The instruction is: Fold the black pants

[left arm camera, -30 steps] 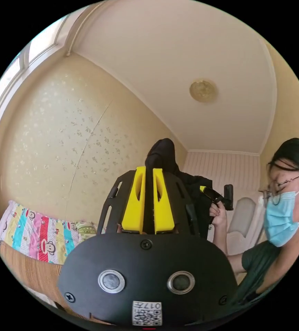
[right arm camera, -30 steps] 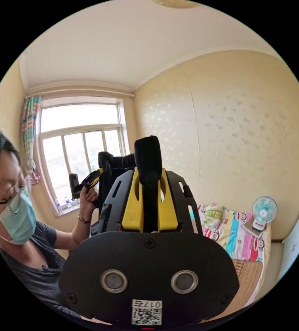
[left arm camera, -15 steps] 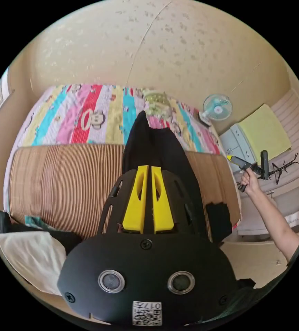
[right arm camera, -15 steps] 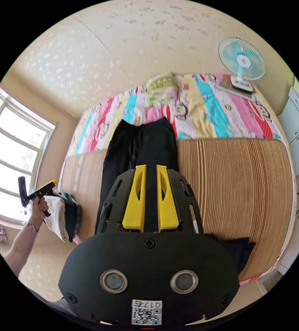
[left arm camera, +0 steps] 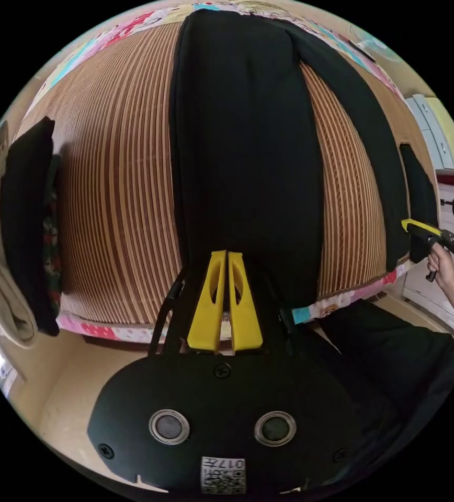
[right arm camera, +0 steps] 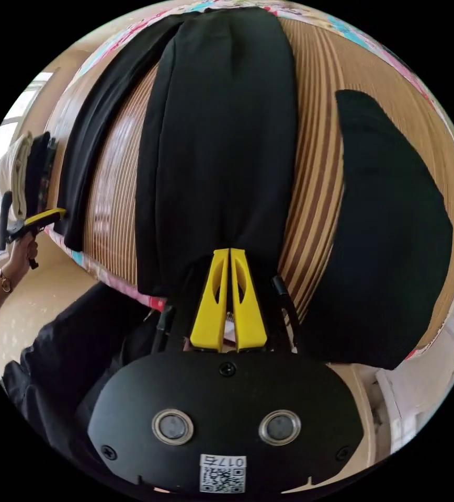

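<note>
**Pants laid out on the mat, both grippers at the near hem**

Here, in the left gripper view, the pants (left arm camera: 248,146) lie stretched along the striped mat (left arm camera: 117,172), running from the near edge of the bed away to the far end. The left gripper (left arm camera: 226,256) sits at their near end, its yellow jaws drawn together with black cloth around the tips; whether cloth is actually pinched between them cannot be told. Off to the right, the right gripper (left arm camera: 412,226) sits at the near end of the other leg, held by a hand (left arm camera: 441,264). On the left, a stack of clothes (left arm camera: 20,225) rests at the mat's edge.

In the right gripper view, the right gripper (right arm camera: 229,253) has its jaws nearly touching at the near end of a leg (right arm camera: 216,146), with cloth bunched around them; a real pinch cannot be confirmed. The left gripper (right arm camera: 54,213) shows far left at the second leg's near end. A separate black garment (right arm camera: 389,235) lies on the mat to the right.
</note>
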### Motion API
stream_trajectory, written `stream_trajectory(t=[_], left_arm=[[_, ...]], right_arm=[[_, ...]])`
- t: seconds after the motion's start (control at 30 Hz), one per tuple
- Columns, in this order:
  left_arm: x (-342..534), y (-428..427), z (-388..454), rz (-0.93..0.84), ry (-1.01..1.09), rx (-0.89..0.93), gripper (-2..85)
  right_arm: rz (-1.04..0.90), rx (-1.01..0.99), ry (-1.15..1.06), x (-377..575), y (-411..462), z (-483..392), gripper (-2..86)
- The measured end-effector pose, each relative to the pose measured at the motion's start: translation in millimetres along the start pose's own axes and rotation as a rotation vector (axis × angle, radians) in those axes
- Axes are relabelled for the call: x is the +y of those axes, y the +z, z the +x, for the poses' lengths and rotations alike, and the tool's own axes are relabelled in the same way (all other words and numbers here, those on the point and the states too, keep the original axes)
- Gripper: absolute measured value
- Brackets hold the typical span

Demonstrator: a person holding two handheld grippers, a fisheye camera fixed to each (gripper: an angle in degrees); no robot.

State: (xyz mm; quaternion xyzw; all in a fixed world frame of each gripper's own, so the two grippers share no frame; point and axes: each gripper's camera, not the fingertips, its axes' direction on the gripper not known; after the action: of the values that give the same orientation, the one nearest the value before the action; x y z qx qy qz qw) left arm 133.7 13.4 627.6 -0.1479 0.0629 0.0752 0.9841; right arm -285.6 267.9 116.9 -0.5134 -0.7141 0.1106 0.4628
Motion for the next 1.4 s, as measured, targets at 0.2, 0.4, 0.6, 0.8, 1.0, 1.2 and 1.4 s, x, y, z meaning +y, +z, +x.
stream_trajectory(t=[0.2, 0.4, 0.6, 0.8, 1.0, 1.2, 1.4], left_arm=[[64, -5, -31, 0.031, -0.303, 0.212, -0.6], [80, -10, 3, 0.111, -0.308, 0.355, -0.6], [61, -24, 93, 0.134, -0.111, 0.485, -0.5], [63, -29, 150, 0.123, 0.025, 0.553, -0.3], [84, -46, 154, 0.158, -0.011, 0.694, 2.6], [81, -91, 179, 0.144, 0.109, 0.675, 15.5], [88, -107, 203, 0.079, 0.338, 0.132, 10.5]], right_arm=[[-0.002, -0.037, 0.069, 81, -56, 71, 4.1], [-0.038, -0.228, 0.192, 120, -65, 183, 12.3], [-0.029, -0.295, 0.158, 158, -100, 231, 8.4], [0.033, -0.368, 0.322, 190, -122, 285, 8.7], [0.041, -0.401, 0.221, 229, -153, 303, 3.5], [0.27, -0.634, -0.108, 281, -249, 255, 2.1], [0.28, -0.564, -0.42, 282, -286, 186, 2.3]])
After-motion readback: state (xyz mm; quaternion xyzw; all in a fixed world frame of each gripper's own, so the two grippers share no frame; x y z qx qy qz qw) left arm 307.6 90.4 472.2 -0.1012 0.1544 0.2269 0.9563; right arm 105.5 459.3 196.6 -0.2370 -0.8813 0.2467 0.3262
